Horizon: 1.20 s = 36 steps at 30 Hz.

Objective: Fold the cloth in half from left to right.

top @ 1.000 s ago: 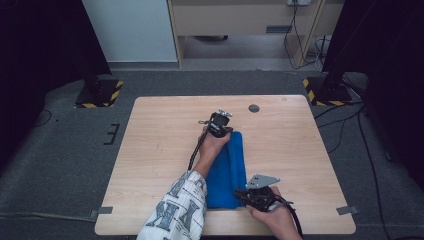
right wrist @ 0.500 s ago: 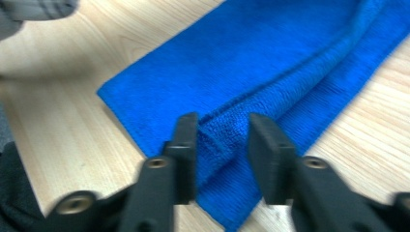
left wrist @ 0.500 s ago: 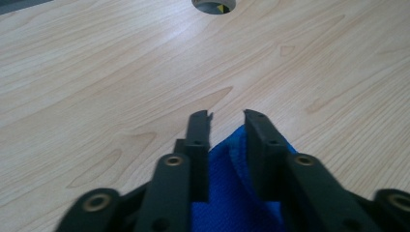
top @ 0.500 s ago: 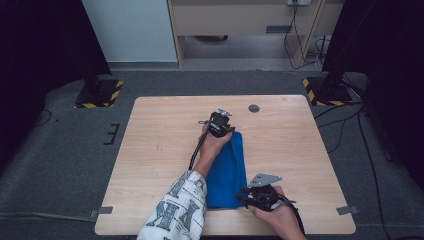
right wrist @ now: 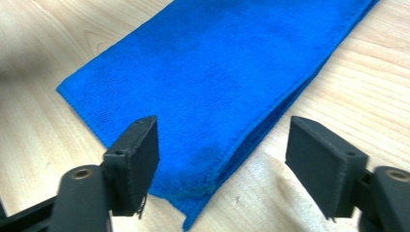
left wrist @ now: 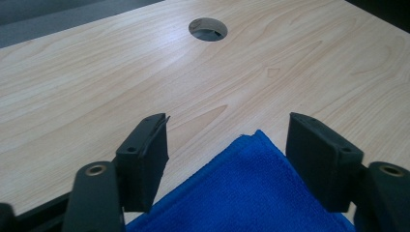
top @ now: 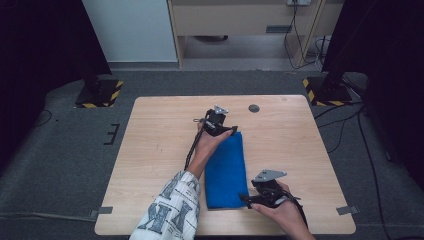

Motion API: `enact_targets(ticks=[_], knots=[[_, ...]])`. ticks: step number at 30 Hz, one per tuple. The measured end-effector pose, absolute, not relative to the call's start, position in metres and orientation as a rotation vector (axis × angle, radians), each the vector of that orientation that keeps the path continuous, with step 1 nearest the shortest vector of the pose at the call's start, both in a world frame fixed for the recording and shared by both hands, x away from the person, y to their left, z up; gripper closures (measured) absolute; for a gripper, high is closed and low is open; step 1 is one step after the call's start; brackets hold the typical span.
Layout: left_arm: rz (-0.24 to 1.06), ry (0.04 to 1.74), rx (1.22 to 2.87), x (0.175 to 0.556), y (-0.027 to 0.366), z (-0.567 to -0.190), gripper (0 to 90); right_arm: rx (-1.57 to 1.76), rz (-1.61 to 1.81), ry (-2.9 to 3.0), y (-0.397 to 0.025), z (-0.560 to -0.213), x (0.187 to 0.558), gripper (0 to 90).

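A blue cloth (top: 226, 170) lies folded in a long strip down the middle of the wooden table (top: 160, 145). My left gripper (top: 220, 123) hovers at its far end, jaws open; the left gripper view has the cloth's far corner (left wrist: 251, 183) between the two jaws. My right gripper (top: 250, 198) is at the cloth's near right corner, open as well. In the right gripper view the folded double edge of the cloth (right wrist: 208, 106) runs between the jaws, with nothing gripped.
A round cable hole (top: 254, 108) sits in the table behind the left gripper, also visible as the hole (left wrist: 208, 29) in the left gripper view. Bare wood lies left and right of the cloth. Grey floor and dark stands surround the table.
The right gripper has edged slightly left toward the cloth's near corner. The left gripper and the cloth look unchanged.
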<state>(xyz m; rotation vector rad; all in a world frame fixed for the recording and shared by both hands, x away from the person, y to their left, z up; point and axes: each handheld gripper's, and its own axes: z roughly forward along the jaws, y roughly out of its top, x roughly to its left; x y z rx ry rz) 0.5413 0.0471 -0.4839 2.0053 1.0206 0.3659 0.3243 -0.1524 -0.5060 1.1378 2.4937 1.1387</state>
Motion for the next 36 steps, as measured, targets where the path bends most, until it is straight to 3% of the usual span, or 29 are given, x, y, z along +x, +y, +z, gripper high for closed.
enact_targets(ticks=[10, 36], knots=[[0.398, 1.038, 2.041, 0.532, 0.063, -0.479, 14.3, 1.14, 1.154, 2.444, -0.155, -0.502, 0.342, 12.9], [0.435, 1.102, 2.052, 0.497, 0.11, -0.477, 7.4, 1.143, 1.134, 2.349, -0.154, -0.49, 0.425, 7.6]])
